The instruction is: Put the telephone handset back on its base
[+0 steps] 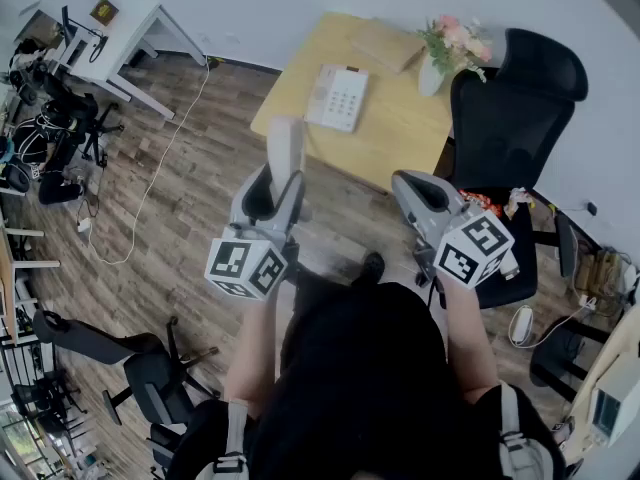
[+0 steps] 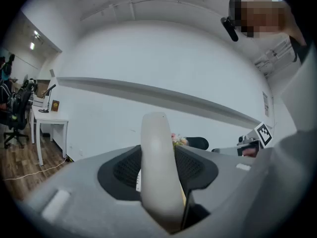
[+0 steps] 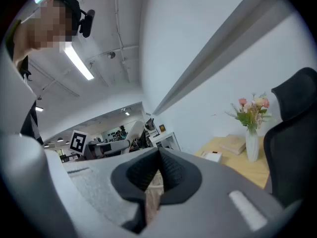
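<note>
Head view: left gripper (image 1: pixel 280 190) carries the handset (image 1: pixel 285 146) in the air over the floor, short of the tabletop's (image 1: pixel 395 133) near edge. The base (image 1: pixel 338 98) lies flat by the tabletop's left edge, well apart from the handset.

Left gripper view: fingers (image 2: pixel 124 170) pinch the handset's lower end, pads wide because the body is thick. We read the end grip as deliberate, since it leaves most of the length free to lay into the cradle.

Handset long axis runs straight out along the fingers, free end aimed at the tabletop and roughly toward the base. We'd expect it to need lining up with the base's long side. Which side holds the cradle we can't tell at this size.

Right gripper (image 3: pixel 158 155): fingers (image 3: pixel 141 170) pressed together with nothing between them, held back beside the chair (image 1: pixel 520 98), probably just out of the way.
</note>
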